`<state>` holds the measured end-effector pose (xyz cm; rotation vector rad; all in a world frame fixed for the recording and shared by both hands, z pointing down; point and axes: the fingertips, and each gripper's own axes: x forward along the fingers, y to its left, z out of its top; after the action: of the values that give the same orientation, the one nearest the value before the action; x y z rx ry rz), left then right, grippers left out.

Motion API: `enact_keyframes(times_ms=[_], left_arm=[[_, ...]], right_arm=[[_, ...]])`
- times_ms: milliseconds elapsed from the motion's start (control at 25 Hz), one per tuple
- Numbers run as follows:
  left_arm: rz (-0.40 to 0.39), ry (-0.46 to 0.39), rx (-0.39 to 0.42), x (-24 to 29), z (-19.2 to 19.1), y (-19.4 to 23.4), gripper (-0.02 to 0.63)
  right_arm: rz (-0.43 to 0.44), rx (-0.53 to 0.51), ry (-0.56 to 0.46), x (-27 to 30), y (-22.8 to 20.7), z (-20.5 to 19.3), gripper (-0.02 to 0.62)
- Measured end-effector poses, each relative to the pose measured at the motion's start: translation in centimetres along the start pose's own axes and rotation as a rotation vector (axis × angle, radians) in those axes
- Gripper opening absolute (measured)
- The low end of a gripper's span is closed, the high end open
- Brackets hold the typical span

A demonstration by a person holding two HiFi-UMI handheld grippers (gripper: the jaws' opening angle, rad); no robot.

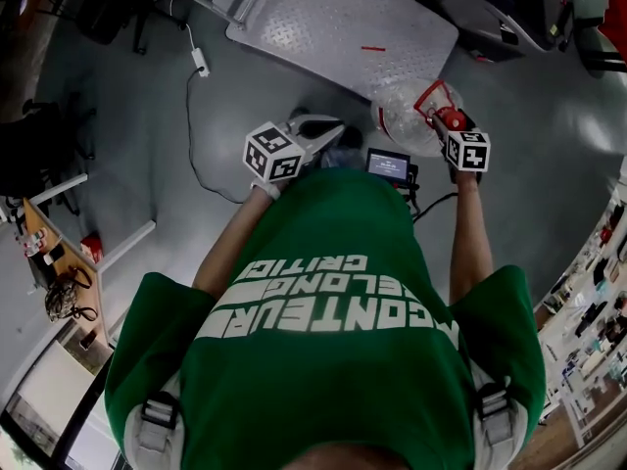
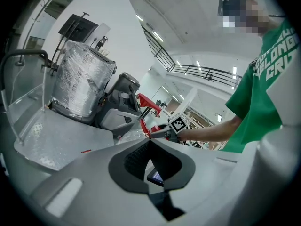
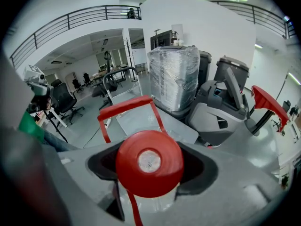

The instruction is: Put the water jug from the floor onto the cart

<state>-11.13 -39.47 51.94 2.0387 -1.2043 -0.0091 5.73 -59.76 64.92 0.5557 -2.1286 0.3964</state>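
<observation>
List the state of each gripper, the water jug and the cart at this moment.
Left gripper: shut, holding nothing.
Right gripper: shut on the water jug, at the neck under the red cap.
Water jug: capped, red handle swung up, held by the right gripper, not yet on the cart.
Cart: platform carries no jug.

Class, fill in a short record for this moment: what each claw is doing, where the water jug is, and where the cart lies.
left claw: shut, holding nothing
right claw: shut on the water jug, at the neck under its red cap
jug position: at the near edge of the cart; whether it is off the floor cannot be told
red handle: not gripped by either claw
cart position: grey metal deck, ahead of the person
</observation>
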Motion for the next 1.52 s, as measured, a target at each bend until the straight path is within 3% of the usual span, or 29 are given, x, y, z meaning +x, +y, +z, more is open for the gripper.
enact_keyframes(times_ms=[400, 1120, 1520], left_arm=[[-0.012, -0.009, 0.005, -1.5, 1.1, 2.0, 0.011], [-0.025, -0.056, -0.005, -5.9, 4.0, 8.9, 0.011], [-0.006, -0.072, 0.017, -9.3, 4.7, 11.8, 0.010]], right_arm=[[0.017, -0.040, 0.023, 1.8, 2.0, 3.3, 0.305], [-0.036, -0.071, 0.020, 3.1, 3.7, 10.1, 0.305], [-0.044, -0.038, -0.001, 5.4, 3.9, 13.5, 0.307]])
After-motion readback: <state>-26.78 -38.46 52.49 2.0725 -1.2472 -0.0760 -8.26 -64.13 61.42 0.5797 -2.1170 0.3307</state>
